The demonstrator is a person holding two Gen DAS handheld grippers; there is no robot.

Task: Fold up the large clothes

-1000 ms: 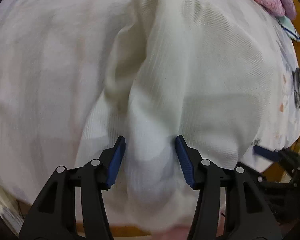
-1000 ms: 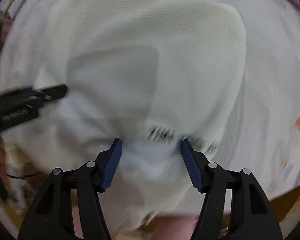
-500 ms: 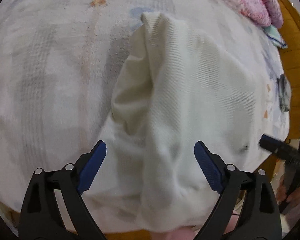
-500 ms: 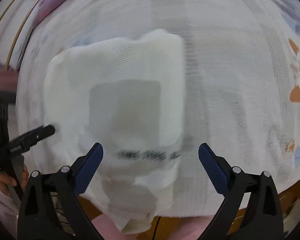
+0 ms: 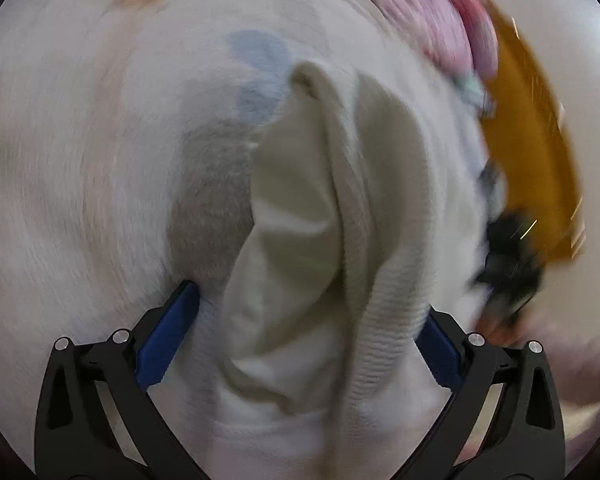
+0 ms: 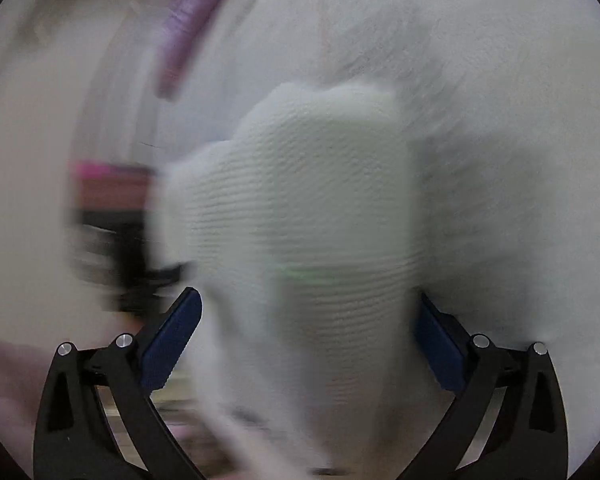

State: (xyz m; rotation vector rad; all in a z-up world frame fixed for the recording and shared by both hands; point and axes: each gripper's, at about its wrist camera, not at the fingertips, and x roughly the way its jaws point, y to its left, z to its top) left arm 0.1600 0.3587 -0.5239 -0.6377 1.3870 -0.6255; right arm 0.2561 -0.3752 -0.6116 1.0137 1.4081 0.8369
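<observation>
Pale bedsheet (image 5: 80, 184) with faint orange and blue blotches fills both views, pink bedding (image 5: 432, 20) heaped at the far edge, orange-brown wood (image 5: 532, 168) beyond it; both frames motion-blurred. The cream knit garment (image 5: 340, 208) lies bunched on the sheet, rising in a ridge between the fingers of the left gripper (image 5: 308, 328), whose jaws stand wide apart around the cloth, not pinching it. In the right wrist view the garment (image 6: 320, 208) shows as a flatter folded slab with a squared far edge, between the spread jaws of the right gripper (image 6: 308, 332); also released, nothing clamped. Fabric is ribbed, waffle-like knit, thick and matte. Judgement: soft, light, limp, grippy rather than slick (will sag and drag on the sheet). Best hold looks like the near corners or the thick rolled hem (image 5: 396, 312), pinching all layers together so the fold does not slip open.
</observation>
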